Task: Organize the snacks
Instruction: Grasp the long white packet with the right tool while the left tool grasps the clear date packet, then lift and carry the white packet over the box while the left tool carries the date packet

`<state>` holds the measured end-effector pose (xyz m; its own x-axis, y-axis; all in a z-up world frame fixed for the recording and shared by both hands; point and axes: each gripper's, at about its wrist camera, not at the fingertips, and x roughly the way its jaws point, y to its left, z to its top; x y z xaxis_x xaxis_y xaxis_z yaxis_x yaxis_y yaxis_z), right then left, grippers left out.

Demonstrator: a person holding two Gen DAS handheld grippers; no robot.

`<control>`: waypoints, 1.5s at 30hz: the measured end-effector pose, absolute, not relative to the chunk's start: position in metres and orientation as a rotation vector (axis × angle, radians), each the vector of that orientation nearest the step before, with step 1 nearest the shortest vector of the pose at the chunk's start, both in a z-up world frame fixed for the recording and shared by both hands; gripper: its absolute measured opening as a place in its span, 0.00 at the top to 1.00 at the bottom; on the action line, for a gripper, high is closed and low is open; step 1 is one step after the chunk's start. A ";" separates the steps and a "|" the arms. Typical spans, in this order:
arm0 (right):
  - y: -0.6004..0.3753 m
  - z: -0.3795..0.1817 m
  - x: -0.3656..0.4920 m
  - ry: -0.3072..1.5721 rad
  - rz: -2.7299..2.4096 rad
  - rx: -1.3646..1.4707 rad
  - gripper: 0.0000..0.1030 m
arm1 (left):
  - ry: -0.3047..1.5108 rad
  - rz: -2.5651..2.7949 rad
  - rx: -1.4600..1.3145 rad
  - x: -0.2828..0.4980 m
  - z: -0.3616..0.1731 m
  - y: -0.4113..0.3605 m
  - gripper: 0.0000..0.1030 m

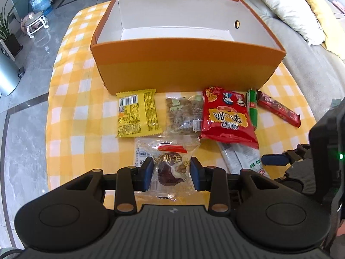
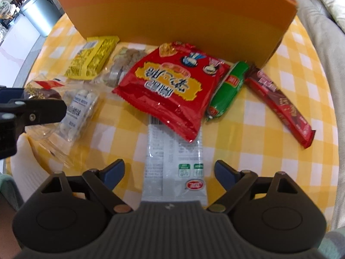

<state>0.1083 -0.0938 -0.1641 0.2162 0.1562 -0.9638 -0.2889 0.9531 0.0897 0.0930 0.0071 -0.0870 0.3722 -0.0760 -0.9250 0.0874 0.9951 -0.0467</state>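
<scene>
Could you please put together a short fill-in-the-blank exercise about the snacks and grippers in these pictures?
1. The left gripper is shut on a clear packet holding a dark ____.
2. The orange box has ____ snacks inside.
3. The red chip bag partly covers the ____ packet below it.
4. The right gripper has its jaws ____ around that packet.

Missing words: date; no; white; open

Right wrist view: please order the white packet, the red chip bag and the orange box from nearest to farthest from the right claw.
1. White packet, between the open right claw.
2. Red chip bag, just beyond, overlapping the packet's far end.
3. Orange box, at the back.
</scene>
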 end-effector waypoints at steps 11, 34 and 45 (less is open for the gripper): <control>-0.089 -0.159 0.099 1.278 0.291 -0.197 0.47 | 1.190 -0.102 0.004 0.093 -0.086 0.007 0.61; -0.126 -0.078 0.056 1.238 0.449 0.112 0.70 | 1.082 -0.074 -0.015 0.076 -0.029 0.013 0.61; -0.162 -0.020 0.069 1.066 0.402 0.190 0.70 | 0.983 -0.096 0.009 0.094 0.015 0.010 0.61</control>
<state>0.0686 -0.1616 -0.0197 0.4195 0.4091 -0.8103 -0.2280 0.9116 0.3421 0.0936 0.0100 0.0145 0.5505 -0.0771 -0.8313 0.0849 0.9957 -0.0362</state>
